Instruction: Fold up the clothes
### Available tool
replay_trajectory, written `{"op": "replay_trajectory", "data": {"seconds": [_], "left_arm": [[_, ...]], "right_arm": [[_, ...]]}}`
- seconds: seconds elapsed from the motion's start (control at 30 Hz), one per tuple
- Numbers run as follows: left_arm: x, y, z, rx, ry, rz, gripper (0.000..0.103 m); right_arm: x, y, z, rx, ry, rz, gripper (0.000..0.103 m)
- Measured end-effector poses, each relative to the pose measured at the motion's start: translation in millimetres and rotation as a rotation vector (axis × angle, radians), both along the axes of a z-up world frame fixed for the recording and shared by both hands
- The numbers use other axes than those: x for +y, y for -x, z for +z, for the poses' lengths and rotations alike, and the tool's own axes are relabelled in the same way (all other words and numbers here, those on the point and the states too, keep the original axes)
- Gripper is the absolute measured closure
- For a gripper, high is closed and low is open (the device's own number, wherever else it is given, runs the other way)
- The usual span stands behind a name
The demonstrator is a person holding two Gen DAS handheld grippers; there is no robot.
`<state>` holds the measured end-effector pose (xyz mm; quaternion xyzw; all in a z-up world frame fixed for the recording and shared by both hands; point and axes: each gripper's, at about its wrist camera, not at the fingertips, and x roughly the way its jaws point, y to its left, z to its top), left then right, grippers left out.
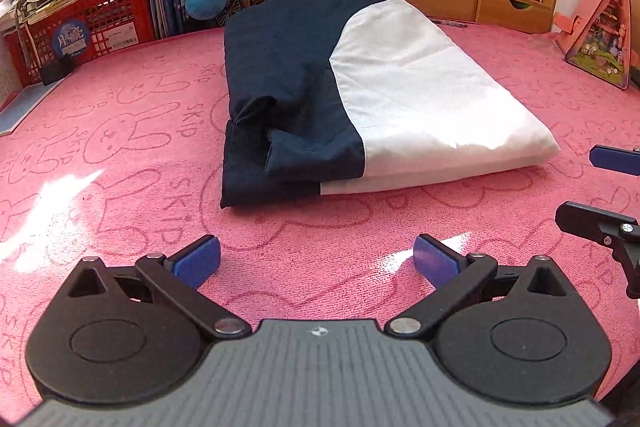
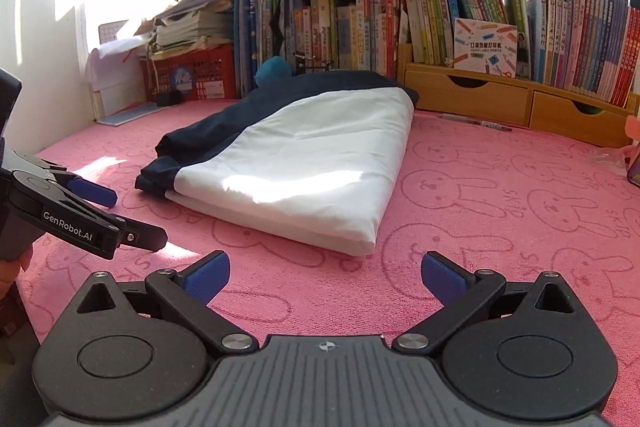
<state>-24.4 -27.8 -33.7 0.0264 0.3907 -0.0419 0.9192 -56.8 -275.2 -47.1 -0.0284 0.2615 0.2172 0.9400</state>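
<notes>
Left wrist view showed the left gripper (image 1: 316,259) low over the pink counter (image 1: 120,155), its jaws wide apart and holding nothing, with the folded garment (image 1: 360,99) lying just ahead of it. The right gripper (image 2: 325,275) hung the same way in its own view, jaws spread and empty, near the garment's white corner.

The garment sat mid-counter as a flat rectangular bundle, navy on its left part and white on the right, the colours meeting along a curved seam. It looked to be a thin woven cotton, softly creased, stacked in several layers at the near edge. A small navy flap (image 1: 272,131) (a sleeve or cuff, I could not tell which) puckered up on the dark side. The counter's cover was a looped terry cloth printed with rabbit outlines, likely to grip the fabric a little.

By my judgement the fold was nearly finished. If another fold was wanted, each pair of jaws should pinch all layers at a near corner, lift together and level, and lay the edge over squarely so the layers did not slide apart. The loose flap ought to be tucked flat first, and the bundle pressed smooth afterwards. Books (image 2: 480,19) and a wooden drawer unit (image 2: 500,99) stood well behind.
</notes>
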Motion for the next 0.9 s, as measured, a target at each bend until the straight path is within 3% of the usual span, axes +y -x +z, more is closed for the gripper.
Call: {"op": "replay_trajectory", "data": {"seconds": [0.23, 0.37, 0.47, 0.63, 0.7, 0.77, 0.83, 0.9], "left_arm": [[10.5, -0.7, 0.2, -0.011, 0.025, 0.030, 0.000], [9.7, -3.8, 0.1, -0.022, 0.023, 0.038, 0.000], [7.8, -4.4, -3.9, -0.056, 0.013, 0.022, 0.000], [8.9, -6.2, -3.9, -0.063, 0.020, 0.021, 0.000], [10.6, -6.6, 4.7, -0.016, 0.037, 0.050, 0.000], [10.8, -3.5, 26.6, -0.072, 0.088, 0.019, 0.000], [7.8, -1.4, 53.1, -0.168, 0.132, -0.031, 0.000], [-6.8, -13.0, 71.9, -0.270, 0.113, -0.078, 0.000]], "right_arm": [[-23.1, -19.2, 7.2, 0.033, -0.127, -0.033, 0.000], [-15.8, -18.5, 3.8, 0.016, -0.070, -0.002, 0.000], [-3.7, -21.2, -2.0, 0.070, -0.025, 0.044, 0.000], [-3.9, -25.5, -5.3, 0.107, -0.019, 0.009, 0.000], [-12.6, -23.9, -2.1, 0.079, -0.068, -0.005, 0.000], [-25.7, -29.4, 8.1, 0.044, -0.145, -0.012, 0.000], [-29.5, -49.6, 25.0, 0.030, -0.145, -0.045, 0.006], [-29.8, -74.3, 41.7, 0.028, -0.140, -0.073, 0.033]]}}
